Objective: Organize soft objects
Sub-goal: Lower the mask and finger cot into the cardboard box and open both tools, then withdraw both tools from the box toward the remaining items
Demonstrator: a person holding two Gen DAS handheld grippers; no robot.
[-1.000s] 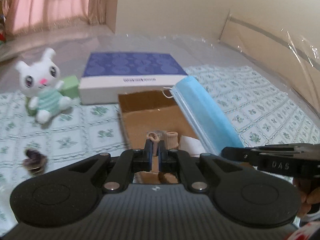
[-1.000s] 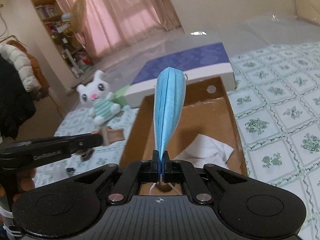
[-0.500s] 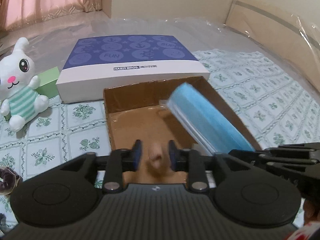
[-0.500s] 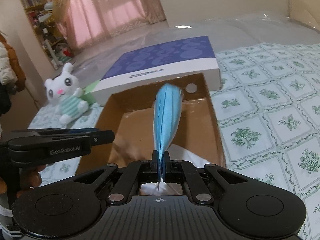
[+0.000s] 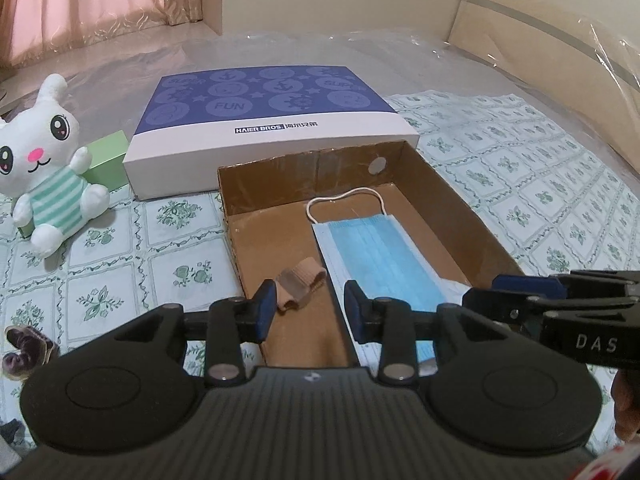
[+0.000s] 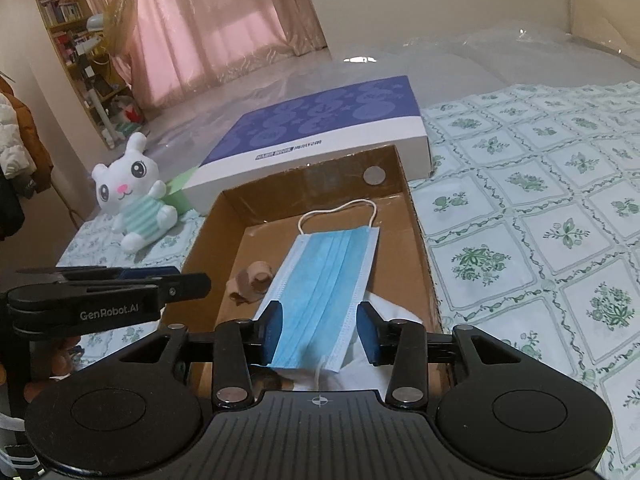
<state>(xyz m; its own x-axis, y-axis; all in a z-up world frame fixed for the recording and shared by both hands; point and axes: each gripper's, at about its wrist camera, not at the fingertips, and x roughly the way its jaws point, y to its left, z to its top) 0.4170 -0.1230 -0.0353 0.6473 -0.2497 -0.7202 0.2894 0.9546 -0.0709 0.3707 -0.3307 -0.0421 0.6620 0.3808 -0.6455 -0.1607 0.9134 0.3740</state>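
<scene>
A: The mask (image 6: pixel 326 280) lies flat in the box (image 6: pixel 418 240), centre of your right view, ear loop (image 6: pixel 340 210) curling toward the far wall. Its near end sits over a white cloth (image 6: pixel 394 316) at the box's near right corner.

B: And your right gripper (image 6: pixel 320 330)?

A: Its jaws are opening as we speak. The mask's near end lies between them, but the pads (image 6: pixel 368 332) stand clear of it, so nothing is pinched.

B: What's that beige thing left of the mask?

A: A small sleeve (image 5: pixel 298 282), lying on the box floor. In your left view it sits just above the left gripper (image 5: pixel 310 312), whose jaws stand apart, empty, over bare cardboard. The left pad (image 5: pixel 264 310) overlaps the sleeve's near end; I can't tell whether they touch.

B: Outside the box?

A: A blue-and-white carton (image 5: pixel 272 128) beyond the far wall. The bunny (image 5: pixel 44 168) sits at the left edge of that view, leaning on a green block (image 5: pixel 108 160). Everything rests on a floral cloth (image 6: pixel 540 220), and pink curtains (image 6: pixel 224 20) fill the top of your right view.
</scene>
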